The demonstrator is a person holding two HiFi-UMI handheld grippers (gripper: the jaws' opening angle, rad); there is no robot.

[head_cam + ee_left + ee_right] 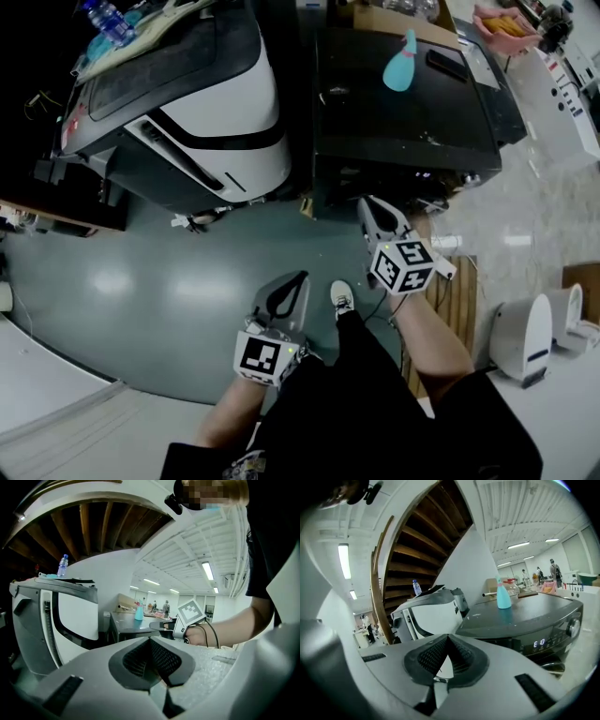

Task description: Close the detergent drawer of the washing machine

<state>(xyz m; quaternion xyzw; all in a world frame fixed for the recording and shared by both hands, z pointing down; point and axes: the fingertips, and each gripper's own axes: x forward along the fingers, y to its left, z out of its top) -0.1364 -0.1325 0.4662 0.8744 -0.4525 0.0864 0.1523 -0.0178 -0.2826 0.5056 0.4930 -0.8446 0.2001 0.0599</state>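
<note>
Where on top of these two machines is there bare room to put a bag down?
The dark washing machine's lid is mostly bare on the near side of the teal bottle and the flat black item. The white machine's top is crowded at its far end with a water bottle and clutter.

Our grey left claw [292, 284] and right claw [370, 208] each bear a white cube [403, 265] with black square markers; at six o'clock, our black clothing [375, 403] and white shoe [342, 298].

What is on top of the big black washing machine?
A teal bottle stands upright on the black washing machine, near the back, with a flat dark object beside it. Whatever lies right under the bottle is covered.
</note>
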